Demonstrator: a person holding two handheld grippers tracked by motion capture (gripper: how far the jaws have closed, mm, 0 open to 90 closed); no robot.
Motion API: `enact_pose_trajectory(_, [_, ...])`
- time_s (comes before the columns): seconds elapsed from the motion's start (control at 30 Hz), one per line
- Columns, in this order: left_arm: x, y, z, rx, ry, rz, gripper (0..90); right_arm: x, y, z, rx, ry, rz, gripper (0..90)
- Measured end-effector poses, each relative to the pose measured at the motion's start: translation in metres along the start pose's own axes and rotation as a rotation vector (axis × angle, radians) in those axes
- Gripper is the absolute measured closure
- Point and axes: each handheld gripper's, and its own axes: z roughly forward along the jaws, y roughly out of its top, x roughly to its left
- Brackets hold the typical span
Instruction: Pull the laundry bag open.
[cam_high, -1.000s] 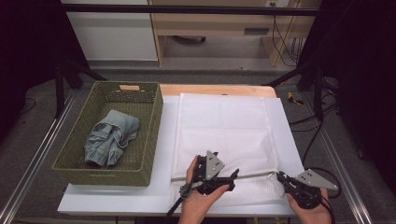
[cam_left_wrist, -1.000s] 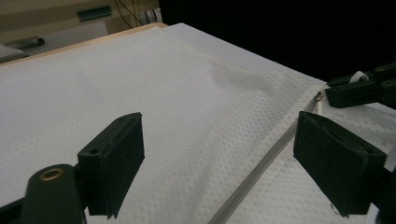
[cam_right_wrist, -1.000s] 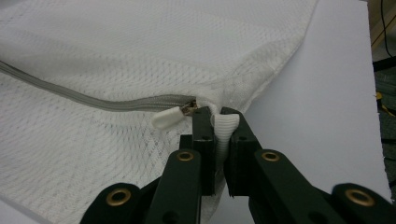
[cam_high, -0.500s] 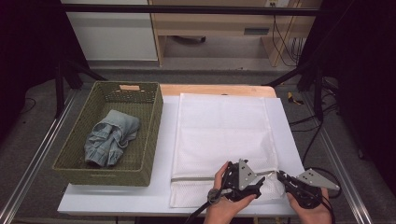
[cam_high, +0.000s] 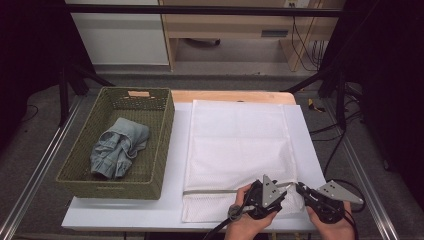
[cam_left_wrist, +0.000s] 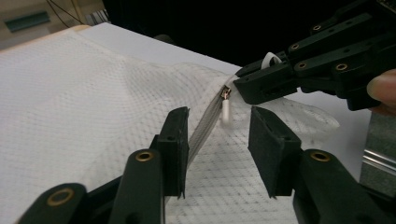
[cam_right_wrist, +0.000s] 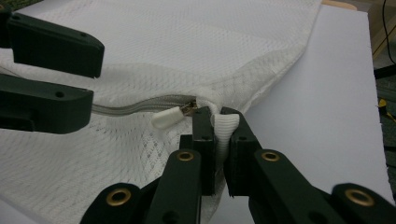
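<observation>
The step in hand looks like opening the white mesh laundry bag (cam_high: 240, 150), which lies flat on the white table (cam_high: 170, 210) beside a woven green basket (cam_high: 160, 150) holding folded denim (cam_high: 117, 147). The right gripper (cam_right_wrist: 217, 122) pinches the ribbed fabric tab (cam_right_wrist: 225, 128) at the zipper's (cam_right_wrist: 140, 106) end — an anchor. The left gripper (cam_left_wrist: 218, 125) has just been closing, its jaws spread either side of the smooth white pull (cam_left_wrist: 226, 111), not yet touching. Next, I judge, it must nip that small pull squarely and draw it along the grey zipper.

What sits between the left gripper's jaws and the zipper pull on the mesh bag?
Nothing visible. The white zipper pull hangs just ahead of the left gripper, whose jaws have been closing, still apart.
</observation>
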Motion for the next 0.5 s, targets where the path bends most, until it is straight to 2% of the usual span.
enact_pose_trajectory(0.3, [-0.002, 0.000, 0.017, 0.043, -0.034, -0.022, 68.6, 0.002, 0.002, -0.002, -0.017, 0.004, -0.008, 84.9])
enact_pose_trajectory(0.5, [-0.004, 0.000, 0.026, 0.055, -0.033, -0.023, 73.9, 0.003, 0.003, -0.002, -0.021, 0.011, -0.013, 85.0])
